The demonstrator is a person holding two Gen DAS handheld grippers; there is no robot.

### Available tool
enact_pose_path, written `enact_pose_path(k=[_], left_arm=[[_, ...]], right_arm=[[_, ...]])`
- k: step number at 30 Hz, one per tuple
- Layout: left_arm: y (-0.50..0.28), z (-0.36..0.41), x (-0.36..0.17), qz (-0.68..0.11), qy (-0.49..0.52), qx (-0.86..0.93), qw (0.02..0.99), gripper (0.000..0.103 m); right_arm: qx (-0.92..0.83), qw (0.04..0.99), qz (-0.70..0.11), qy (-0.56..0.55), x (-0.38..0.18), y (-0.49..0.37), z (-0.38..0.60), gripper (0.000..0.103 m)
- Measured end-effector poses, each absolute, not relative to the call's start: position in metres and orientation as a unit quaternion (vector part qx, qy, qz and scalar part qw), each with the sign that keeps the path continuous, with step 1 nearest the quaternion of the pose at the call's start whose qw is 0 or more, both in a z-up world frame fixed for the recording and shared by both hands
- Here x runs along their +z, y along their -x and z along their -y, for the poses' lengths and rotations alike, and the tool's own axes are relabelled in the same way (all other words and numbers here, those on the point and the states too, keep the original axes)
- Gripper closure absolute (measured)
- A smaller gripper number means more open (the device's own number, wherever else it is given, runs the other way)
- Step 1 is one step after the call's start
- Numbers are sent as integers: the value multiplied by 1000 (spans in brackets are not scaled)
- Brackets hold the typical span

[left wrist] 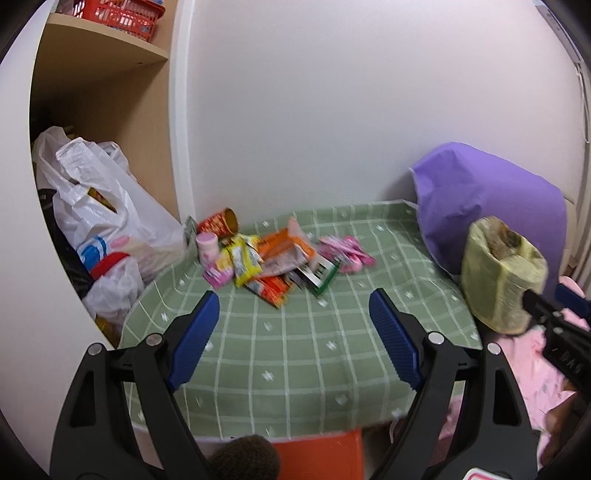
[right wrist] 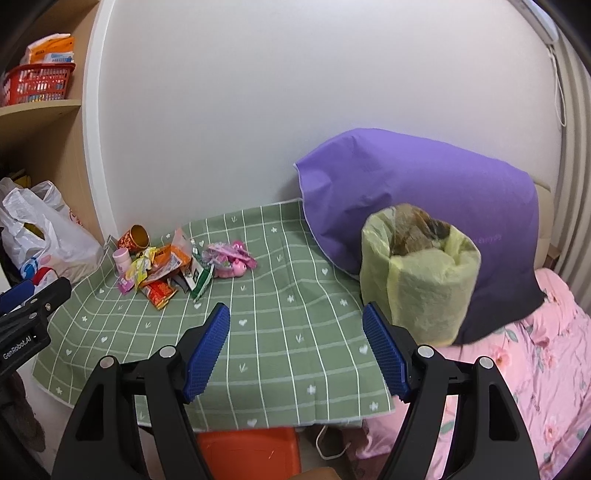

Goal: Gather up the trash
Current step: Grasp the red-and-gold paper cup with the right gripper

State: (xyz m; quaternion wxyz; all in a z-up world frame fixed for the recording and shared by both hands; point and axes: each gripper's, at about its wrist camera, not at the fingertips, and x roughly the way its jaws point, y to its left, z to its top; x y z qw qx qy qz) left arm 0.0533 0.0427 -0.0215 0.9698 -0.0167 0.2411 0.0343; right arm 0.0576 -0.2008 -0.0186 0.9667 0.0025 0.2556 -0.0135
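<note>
A pile of trash lies at the far left of the green checked tablecloth: wrappers, a red paper cup on its side, a small pink bottle and pink wrappers. The pile also shows in the right wrist view. A small bin lined with a yellow-green bag stands at the table's right edge, with some trash inside. My left gripper is open and empty above the near part of the table. My right gripper is open and empty, just left of the bin.
A purple pillow leans on the wall behind the bin. Pink floral bedding lies to the right. White plastic bags fill the shelf unit at left, with a red basket above. An orange stool stands under the table's front edge.
</note>
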Motion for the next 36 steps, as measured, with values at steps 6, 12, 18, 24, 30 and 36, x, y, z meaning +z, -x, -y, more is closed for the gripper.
enact_pose_path(k=[6,12,18,24,30,36], left_arm=[[-107,-75,-41,-226,30,59,972,24],[-147,-111,-64,-253,78,56,963,22],[-192,-121,-93,-272,73,90,955,17],[-263,-113,-100,-313,65,144,937,18],[-312,-139,-82,-291,24,171,941,25],[-260,-179,-80,-277,115,98,949,25]], right_arm=[[5,962,-271,20,-26,-110,181,32],[31,956,-286,50,-43,-161,162,32],[93,954,-273,84,-77,-230,157,32],[178,942,-279,57,-100,-292,158,32],[209,938,-274,39,-93,-338,119,35],[283,920,-271,3,-69,-367,14,44]])
